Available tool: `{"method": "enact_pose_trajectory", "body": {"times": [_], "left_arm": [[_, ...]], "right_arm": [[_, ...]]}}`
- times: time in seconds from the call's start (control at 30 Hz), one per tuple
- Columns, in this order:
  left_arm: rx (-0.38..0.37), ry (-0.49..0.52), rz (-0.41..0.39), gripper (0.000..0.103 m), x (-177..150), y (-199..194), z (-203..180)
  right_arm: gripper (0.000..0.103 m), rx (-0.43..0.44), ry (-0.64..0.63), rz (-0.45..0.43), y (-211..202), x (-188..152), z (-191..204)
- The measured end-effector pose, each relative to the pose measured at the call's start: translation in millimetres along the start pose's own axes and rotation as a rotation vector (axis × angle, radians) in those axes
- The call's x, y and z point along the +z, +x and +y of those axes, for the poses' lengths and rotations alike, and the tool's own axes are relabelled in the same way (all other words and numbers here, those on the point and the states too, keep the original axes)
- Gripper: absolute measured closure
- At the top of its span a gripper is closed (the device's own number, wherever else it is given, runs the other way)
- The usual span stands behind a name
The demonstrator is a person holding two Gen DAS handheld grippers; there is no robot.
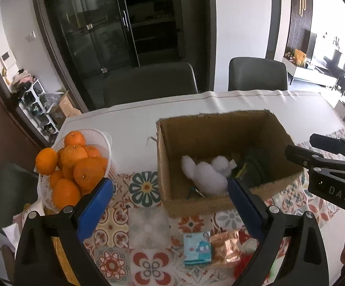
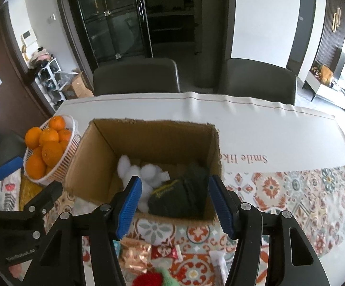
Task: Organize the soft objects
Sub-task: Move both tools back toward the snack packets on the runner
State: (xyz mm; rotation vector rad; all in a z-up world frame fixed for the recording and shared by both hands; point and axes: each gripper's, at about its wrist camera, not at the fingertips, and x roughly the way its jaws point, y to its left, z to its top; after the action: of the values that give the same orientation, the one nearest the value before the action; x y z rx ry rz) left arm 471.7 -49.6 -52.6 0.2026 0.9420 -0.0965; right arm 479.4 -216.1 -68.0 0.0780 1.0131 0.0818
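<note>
An open cardboard box (image 1: pixel 220 128) (image 2: pixel 148 135) stands on the patterned tablecloth. Inside lie a white fluffy plush (image 1: pixel 208 174) (image 2: pixel 148 174) and a dark green folded cloth (image 1: pixel 256 166) (image 2: pixel 184 193). My left gripper (image 1: pixel 170 200) is open and empty, in front of the box. My right gripper (image 2: pixel 175 202) is open and empty, above the box's near edge; it also shows in the left wrist view (image 1: pixel 327 157). In front of the box lie a teal tissue pack (image 1: pixel 197 247), a copper foil packet (image 1: pixel 225 247) (image 2: pixel 135 253) and a red and green knitted toy (image 2: pixel 158 277) (image 1: pixel 244 262).
A white basket (image 1: pixel 105 143) (image 2: pixel 63 164) of oranges stands left of the box. Two dark chairs (image 2: pixel 136 78) stand behind the table. A clear plastic packet (image 1: pixel 148 228) lies on the cloth. The left gripper shows at the left in the right wrist view (image 2: pixel 8 169).
</note>
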Motion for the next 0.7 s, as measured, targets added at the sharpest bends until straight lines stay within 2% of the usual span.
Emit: {"method": "enact_pose_trajectory", "body": {"times": [0.13, 0.3, 0.47, 0.7], "left_arm": [[-0.018, 0.004, 0.020, 0.004, -14.8, -5.5, -8.8], [-0.061, -0.003, 0.081, 0.005, -30.6, -2.8, -20.6], [-0.104, 0.008, 0.147, 0.011, -46.7, 5.1, -36.5], [-0.136, 0.058, 0.235, 0.017, -67.0, 18.7, -61.1]], "right_arm": [[0.043, -0.006, 0.006, 0.015, -6.0, -14.6, -4.9], [0.043, -0.008, 0.029, 0.051, -7.4, -33.3, -16.1], [0.043, -0.019, 0.034, 0.084, -6.8, -52.2, -25.5], [0.043, -0.049, 0.051, 0.178, 3.9, -78.8, -43.6]]}}
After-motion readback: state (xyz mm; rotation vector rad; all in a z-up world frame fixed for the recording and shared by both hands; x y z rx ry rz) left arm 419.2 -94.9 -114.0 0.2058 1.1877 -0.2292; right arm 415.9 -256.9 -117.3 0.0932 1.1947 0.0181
